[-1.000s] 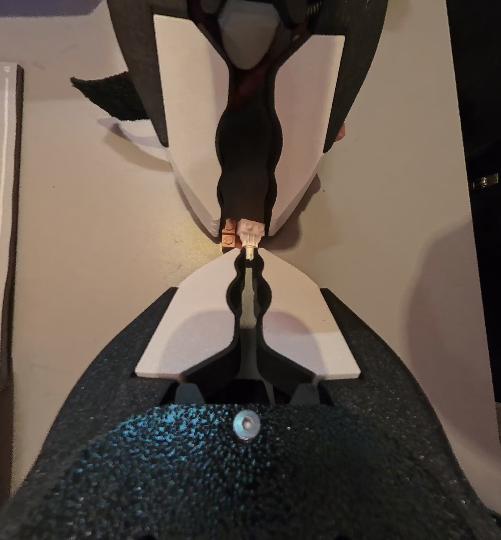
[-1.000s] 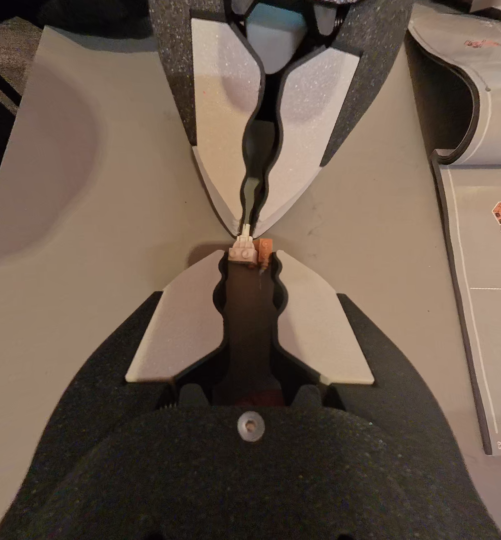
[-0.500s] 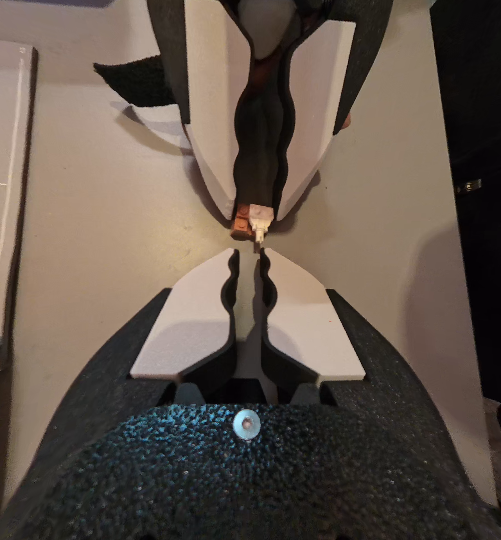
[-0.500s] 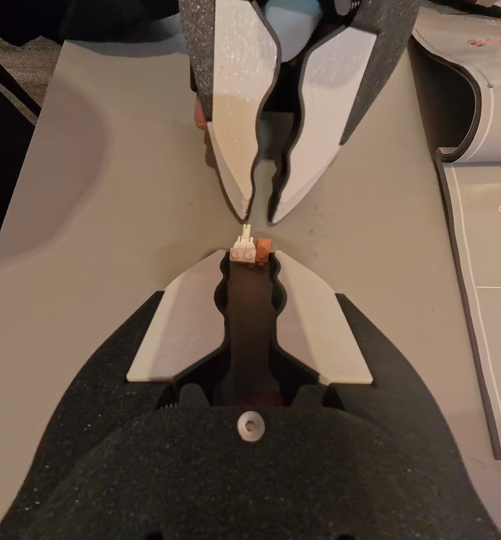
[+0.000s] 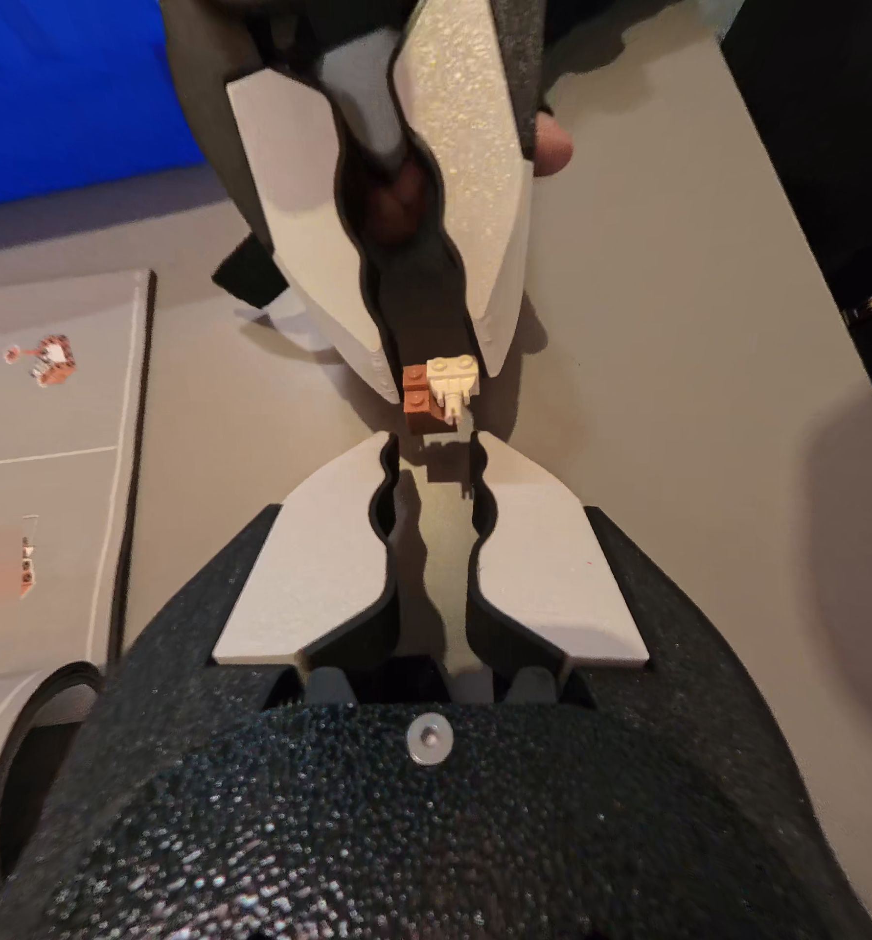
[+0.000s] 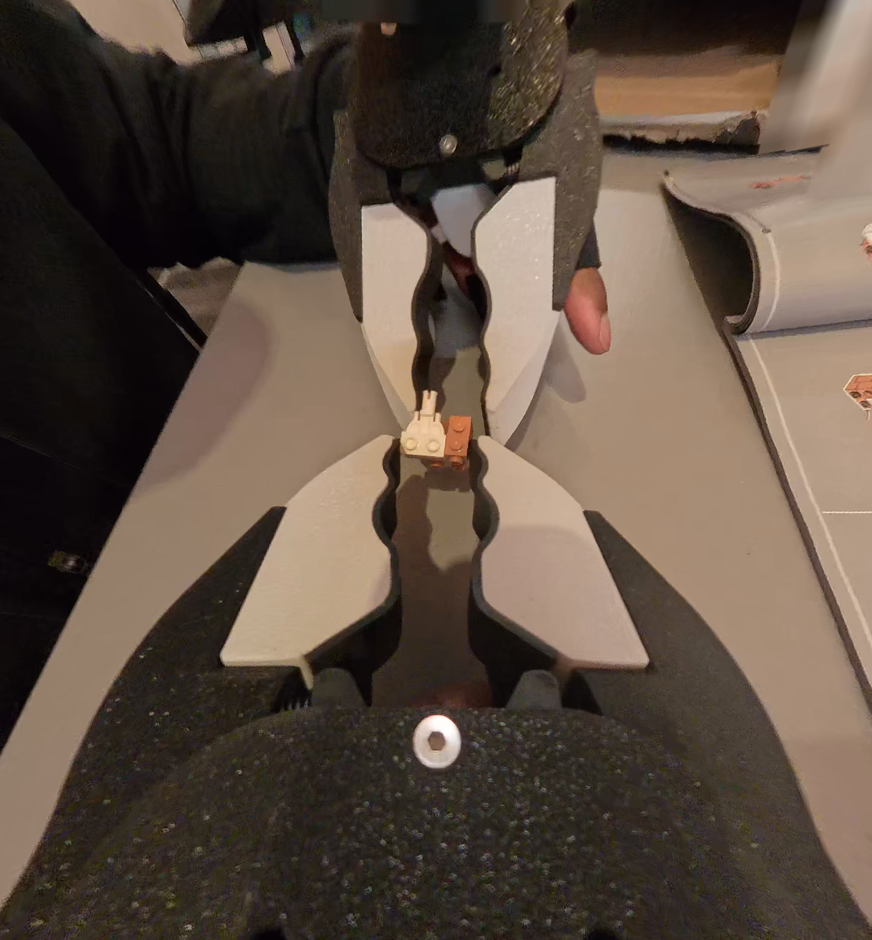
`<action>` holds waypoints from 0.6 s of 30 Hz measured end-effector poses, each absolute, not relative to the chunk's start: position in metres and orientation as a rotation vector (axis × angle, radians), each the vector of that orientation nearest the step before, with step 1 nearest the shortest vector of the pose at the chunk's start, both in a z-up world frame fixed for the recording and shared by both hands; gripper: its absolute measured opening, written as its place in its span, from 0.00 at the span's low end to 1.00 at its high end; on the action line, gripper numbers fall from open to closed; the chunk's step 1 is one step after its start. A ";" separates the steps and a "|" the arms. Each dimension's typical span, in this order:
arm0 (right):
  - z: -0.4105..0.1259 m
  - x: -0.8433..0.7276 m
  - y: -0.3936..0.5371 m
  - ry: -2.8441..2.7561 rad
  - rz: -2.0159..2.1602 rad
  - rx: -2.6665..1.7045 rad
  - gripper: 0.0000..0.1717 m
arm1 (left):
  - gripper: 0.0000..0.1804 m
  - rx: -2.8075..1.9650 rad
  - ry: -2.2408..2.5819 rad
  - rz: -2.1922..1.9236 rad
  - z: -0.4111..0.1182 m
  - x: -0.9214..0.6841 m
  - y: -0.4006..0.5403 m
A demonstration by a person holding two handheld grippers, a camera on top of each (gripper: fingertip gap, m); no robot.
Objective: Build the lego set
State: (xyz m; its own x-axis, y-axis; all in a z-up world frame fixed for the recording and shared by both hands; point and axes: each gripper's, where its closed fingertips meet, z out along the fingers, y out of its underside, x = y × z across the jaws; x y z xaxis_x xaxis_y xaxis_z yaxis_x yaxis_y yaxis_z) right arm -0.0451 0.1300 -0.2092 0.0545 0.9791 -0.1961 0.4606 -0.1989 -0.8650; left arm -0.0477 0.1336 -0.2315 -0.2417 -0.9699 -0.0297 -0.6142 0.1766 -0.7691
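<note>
**Left wrist view: empty jaws facing a brick cluster held by the other gripper**

Nearest the camera, the left gripper stands with its fingers well apart and nothing between them; only the grey table and a shadow show through the gap. Just beyond its tips, dead ahead and lifted clear of the table, hangs a small brick cluster: a brown brick joined to a cream clip piece. The clip's thin peg points back toward the left gripper, so its long axis runs along the line joining the two grippers. The right gripper comes in from the far side, tip to tip with the left one, and has the cluster pinched crosswise, one fingertip on the brown side and the other on the cream side.

From the right wrist view the cluster sits at that gripper's own tips, and the peg reaches into the left gripper's open gap, close to one finger and not squeezed. A grey printed mat lies off to the side, well apart.

A second ago the left fingers were almost closed on the peg. Half a second ago they had parted and drawn back a little. Now they are wide. The right gripper's hold looks unchanged throughout.
</note>
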 end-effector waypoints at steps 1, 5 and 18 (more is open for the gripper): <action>-0.205 -0.045 0.131 -1.422 1.133 -1.718 0.15 | 0.15 -1.459 1.919 -0.881 -0.228 -0.046 0.134; -0.188 -0.040 0.133 -1.300 1.361 -1.712 0.15 | 0.16 -1.316 1.858 -0.861 -0.209 -0.042 0.135; -0.185 -0.039 0.115 -1.332 1.594 -1.743 0.15 | 0.24 -0.735 1.856 -0.490 -0.184 -0.038 0.120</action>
State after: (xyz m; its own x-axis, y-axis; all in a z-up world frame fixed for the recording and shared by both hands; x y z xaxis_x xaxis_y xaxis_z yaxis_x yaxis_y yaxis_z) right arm -0.0392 0.1148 -0.1848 -0.1197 0.8478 -0.5166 0.3577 -0.4486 -0.8190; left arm -0.0377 0.1205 -0.1843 -0.2786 -0.6843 -0.6739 -0.2621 0.7292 -0.6322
